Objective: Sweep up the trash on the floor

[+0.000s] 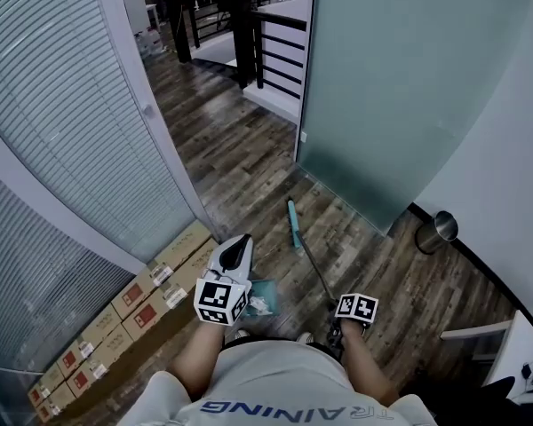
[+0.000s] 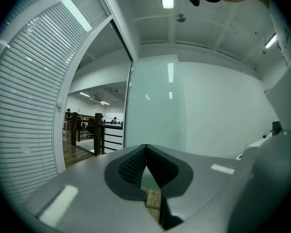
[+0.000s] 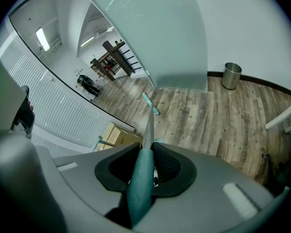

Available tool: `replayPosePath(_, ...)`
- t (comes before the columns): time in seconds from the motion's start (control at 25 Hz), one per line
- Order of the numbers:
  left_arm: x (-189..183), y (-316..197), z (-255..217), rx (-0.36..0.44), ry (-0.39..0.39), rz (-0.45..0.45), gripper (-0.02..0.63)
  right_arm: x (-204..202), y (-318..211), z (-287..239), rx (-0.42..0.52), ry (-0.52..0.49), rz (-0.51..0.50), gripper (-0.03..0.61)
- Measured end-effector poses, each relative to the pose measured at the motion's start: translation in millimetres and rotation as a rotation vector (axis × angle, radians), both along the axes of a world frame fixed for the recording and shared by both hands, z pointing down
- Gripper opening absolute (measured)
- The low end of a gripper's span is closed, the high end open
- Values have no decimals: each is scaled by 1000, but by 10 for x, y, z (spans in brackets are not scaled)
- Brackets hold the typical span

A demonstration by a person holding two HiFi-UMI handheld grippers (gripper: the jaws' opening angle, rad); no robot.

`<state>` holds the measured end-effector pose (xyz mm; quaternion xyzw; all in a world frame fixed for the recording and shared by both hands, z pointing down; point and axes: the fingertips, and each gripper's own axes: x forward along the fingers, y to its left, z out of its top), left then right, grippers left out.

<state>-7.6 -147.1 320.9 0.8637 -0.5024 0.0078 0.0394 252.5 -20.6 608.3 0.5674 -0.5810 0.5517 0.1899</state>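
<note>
In the head view my left gripper (image 1: 239, 240) is held level at waist height. A teal dustpan (image 1: 263, 296) hangs below it near the floor, with pale scraps (image 1: 258, 307) in it. In the left gripper view the jaws (image 2: 145, 152) are shut, with a thin teal strip of the dustpan's handle (image 2: 148, 178) between the pads. My right gripper (image 1: 341, 323) points steeply down and is shut on the broom's teal handle (image 3: 141, 178). The broom's shaft runs forward to its teal head (image 1: 293, 224), which rests on the wooden floor; the same broom head (image 3: 150, 103) shows in the right gripper view.
Cardboard boxes (image 1: 133, 302) line the blinds wall on the left. A steel bin (image 1: 436, 232) stands by the curved white wall at right. A frosted glass partition (image 1: 382, 87) is ahead, with a dark railing (image 1: 271, 47) beyond it. White furniture (image 1: 480, 331) juts in at lower right.
</note>
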Motion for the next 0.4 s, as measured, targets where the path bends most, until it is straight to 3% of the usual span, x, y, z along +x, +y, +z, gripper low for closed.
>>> replayPosePath(0.4,3,10,64,-24,19,6,3,9,4,-39,7,10,3,106)
